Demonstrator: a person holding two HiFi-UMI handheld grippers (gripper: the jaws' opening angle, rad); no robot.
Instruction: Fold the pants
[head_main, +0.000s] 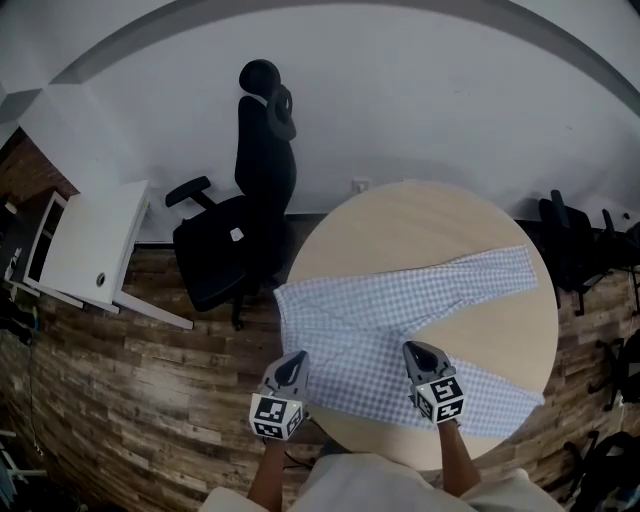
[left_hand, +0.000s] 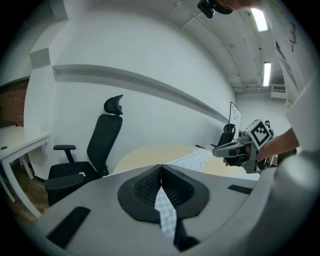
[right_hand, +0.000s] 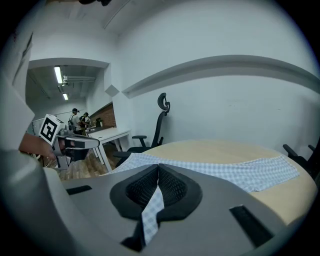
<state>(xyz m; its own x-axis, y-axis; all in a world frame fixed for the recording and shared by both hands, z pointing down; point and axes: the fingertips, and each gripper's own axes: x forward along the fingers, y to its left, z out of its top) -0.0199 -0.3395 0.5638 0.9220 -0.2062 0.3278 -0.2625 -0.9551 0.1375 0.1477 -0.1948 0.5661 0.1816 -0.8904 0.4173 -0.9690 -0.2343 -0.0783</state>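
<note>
- One pair of checked pants (head_main: 400, 320).
- One round wooden counter (head_main: 420, 225).
- Two grippers: the left gripper (head_main: 296, 360) and the right gripper (head_main: 415, 350), each with one marker cube.
- One black office chair (head_main: 240, 230); more dark chairs (head_main: 565, 245) at the right, number unclear.
- One white desk (head_main: 95, 240).

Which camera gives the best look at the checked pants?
The head view: the pants lie spread across the round table, both legs visible. The left gripper view and right gripper view show only a strip pinched between the jaws and some cloth beyond.
</note>
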